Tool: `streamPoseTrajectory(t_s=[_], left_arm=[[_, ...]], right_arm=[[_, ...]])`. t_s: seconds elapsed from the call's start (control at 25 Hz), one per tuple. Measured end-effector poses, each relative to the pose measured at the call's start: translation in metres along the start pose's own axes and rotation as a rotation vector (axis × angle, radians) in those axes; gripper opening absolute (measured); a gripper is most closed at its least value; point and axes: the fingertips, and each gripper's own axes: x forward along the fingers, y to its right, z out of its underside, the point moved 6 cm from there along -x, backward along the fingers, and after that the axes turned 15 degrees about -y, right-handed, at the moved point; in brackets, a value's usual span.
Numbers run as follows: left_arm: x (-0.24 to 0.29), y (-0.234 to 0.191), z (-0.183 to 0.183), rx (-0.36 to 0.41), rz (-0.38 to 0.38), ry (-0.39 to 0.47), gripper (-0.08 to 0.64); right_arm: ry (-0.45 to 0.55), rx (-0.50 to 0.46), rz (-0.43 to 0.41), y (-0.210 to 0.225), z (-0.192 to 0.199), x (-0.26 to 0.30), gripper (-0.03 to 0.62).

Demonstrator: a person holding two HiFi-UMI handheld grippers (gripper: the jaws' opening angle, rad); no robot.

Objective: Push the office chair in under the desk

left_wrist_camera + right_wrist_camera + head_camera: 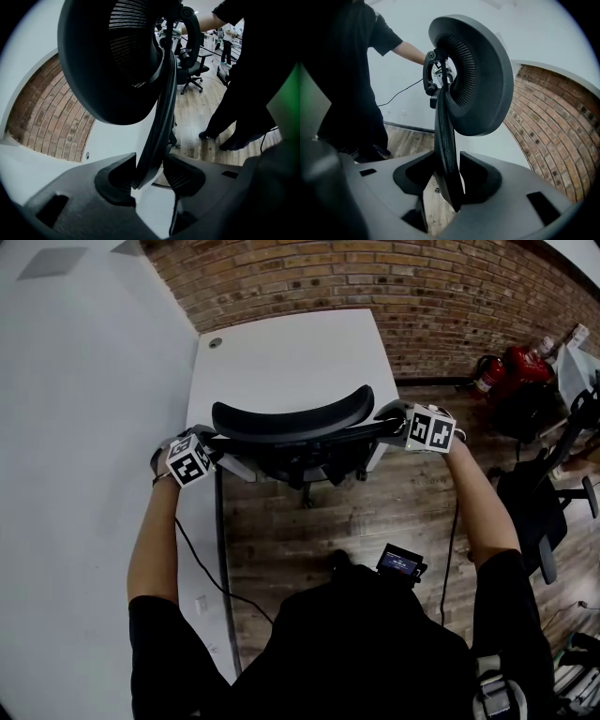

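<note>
The black office chair [291, 418] stands at the front edge of the white desk [281, 352], its seat hidden beneath the desk top and its curved headrest [103, 61] uppermost. My left gripper [223, 444] is on the left end of the backrest's top edge. In the left gripper view, the left gripper [150, 176] has both pads against the thin backrest frame [161, 108]. My right gripper [389, 420] is on the right end of that edge. In the right gripper view, the right gripper [449, 180] is closed on the backrest frame [443, 131] below the headrest [478, 75].
A white wall [84, 427] runs close along the desk's left side and a brick wall [431, 287] behind it. A second black chair [534, 502] and red items [516, 367] stand to the right on the wooden floor [281, 531]. A cable [202, 563] hangs by my left arm.
</note>
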Motion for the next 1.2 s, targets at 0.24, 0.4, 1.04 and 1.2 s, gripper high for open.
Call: streamPoseTrajectory(t_s=[0.24, 0.4, 1.04, 1.2], left_arm=[[0.004, 0.005, 0.003, 0.000, -0.078, 0.027, 0.186], [0.001, 0.006, 0.008, -0.031, -0.128, 0.047, 0.195], [-0.093, 0.040, 0.057, -0.592, -0.287, 0.618, 0.207], [-0.128, 0.068, 0.055, -0.676, -0.263, 0.853, 0.200]], right_arm=[[-0.009, 0.030, 0.035, -0.002, 0.001, 0.003, 0.183], [-0.026, 0.063, 0.067, -0.004, -0.001, 0.002, 0.201], [0.264, 0.249, 0.304, -0.047, -0.052, -0.064, 0.209], [0.416, 0.335, 0.400, -0.072, -0.080, -0.097, 0.189]])
